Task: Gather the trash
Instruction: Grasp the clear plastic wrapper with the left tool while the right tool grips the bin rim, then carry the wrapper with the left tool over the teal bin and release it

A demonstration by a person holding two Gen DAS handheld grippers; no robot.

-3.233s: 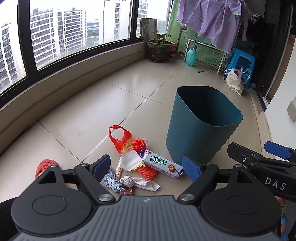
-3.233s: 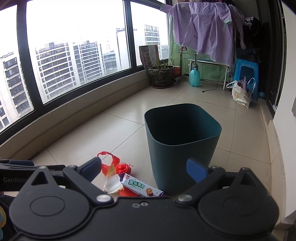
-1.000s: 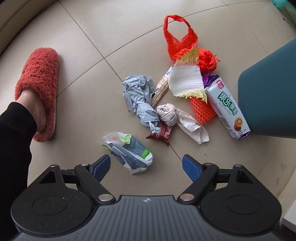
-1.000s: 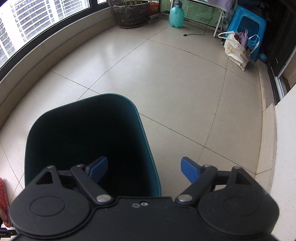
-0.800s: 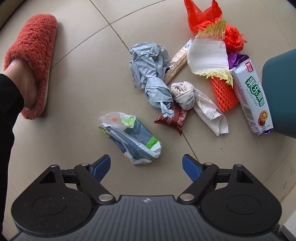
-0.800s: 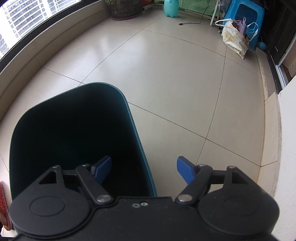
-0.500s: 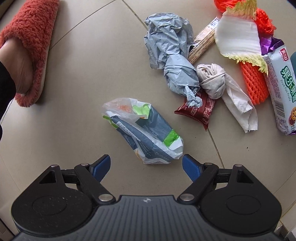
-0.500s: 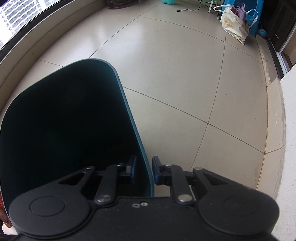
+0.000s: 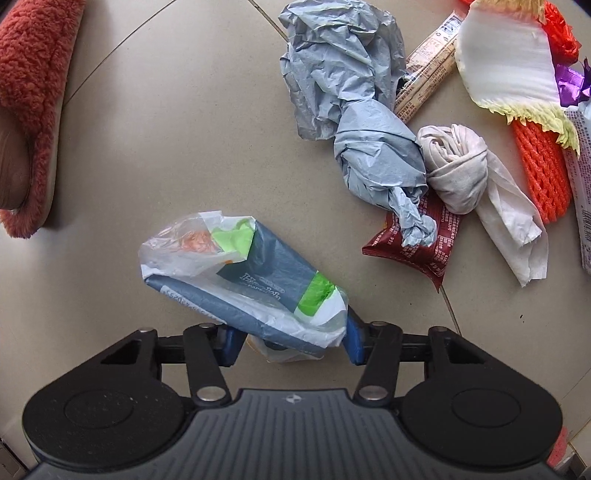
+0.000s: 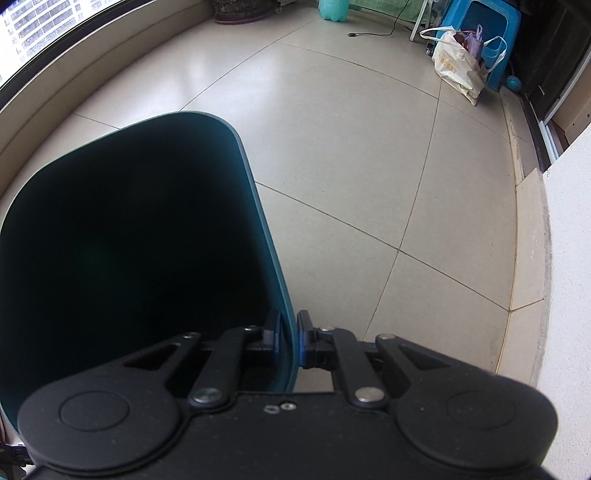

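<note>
In the left wrist view my left gripper (image 9: 290,341) is shut on the near end of a crumpled blue, white and green plastic package (image 9: 243,280) that lies on the tiled floor. Beyond it lie a grey crumpled bag (image 9: 354,110), a white tissue wad (image 9: 476,177), a dark red wrapper (image 9: 421,243), a tan snack bar wrapper (image 9: 428,77), white foam (image 9: 506,70) and orange foam netting (image 9: 543,173). In the right wrist view my right gripper (image 10: 288,338) is shut on the right rim of the teal trash bin (image 10: 258,206), whose inside looks dark.
A foot in a red fuzzy slipper (image 9: 26,110) stands at the left of the trash. Past the bin are a white shopping bag (image 10: 458,70), a blue stool (image 10: 476,22), a teal bottle (image 10: 332,9) and the curved window ledge (image 10: 92,74).
My left gripper came down and forward over the blue, white and green package and shut on it. My right gripper stays clamped on the bin rim, as it was half a second ago.
</note>
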